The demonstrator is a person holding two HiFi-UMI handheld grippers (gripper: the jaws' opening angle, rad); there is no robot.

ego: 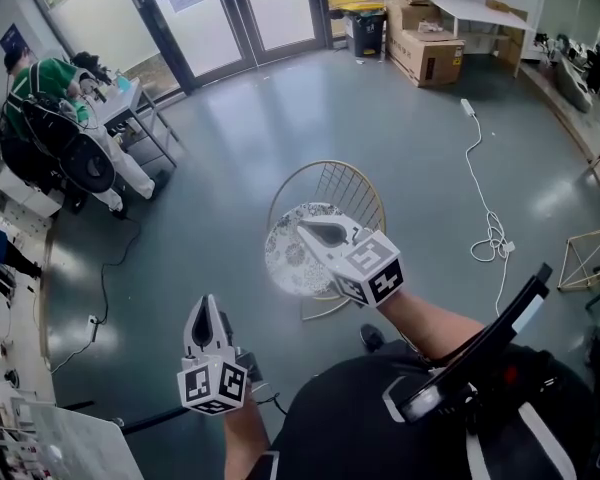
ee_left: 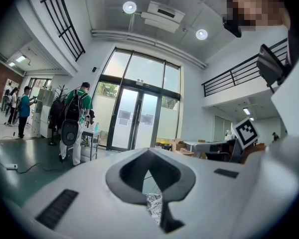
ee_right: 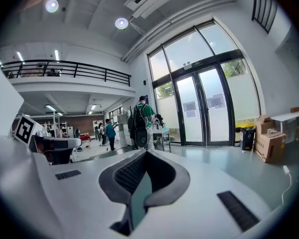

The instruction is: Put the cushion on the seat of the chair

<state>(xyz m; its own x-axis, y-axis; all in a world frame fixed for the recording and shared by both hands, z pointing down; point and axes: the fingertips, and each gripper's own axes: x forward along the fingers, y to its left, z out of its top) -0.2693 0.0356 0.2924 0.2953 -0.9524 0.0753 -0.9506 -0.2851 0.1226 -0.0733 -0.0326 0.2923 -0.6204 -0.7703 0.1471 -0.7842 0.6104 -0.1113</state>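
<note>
A gold wire chair [ego: 342, 182] stands on the grey floor in front of me. A round, white patterned cushion [ego: 288, 255] lies on its seat. My right gripper [ego: 309, 230] hovers over the cushion's right half, jaws shut with nothing between them. My left gripper [ego: 208, 304] is lower left, apart from the chair, also shut and holding nothing. In the left gripper view a bit of the patterned cushion [ee_left: 153, 206] shows beneath the closed left gripper [ee_left: 150, 172], and the right gripper's marker cube [ee_left: 246, 132] is at the right. The right gripper view shows the right gripper [ee_right: 144, 171] closed, looking towards the glass doors.
A person in green [ego: 42, 86] stands at a small desk [ego: 130, 103] at the far left. Cardboard boxes [ego: 425, 50] and a bin sit by the glass doors. A white cable [ego: 485, 203] runs over the floor at the right, a black cable [ego: 105, 288] at the left.
</note>
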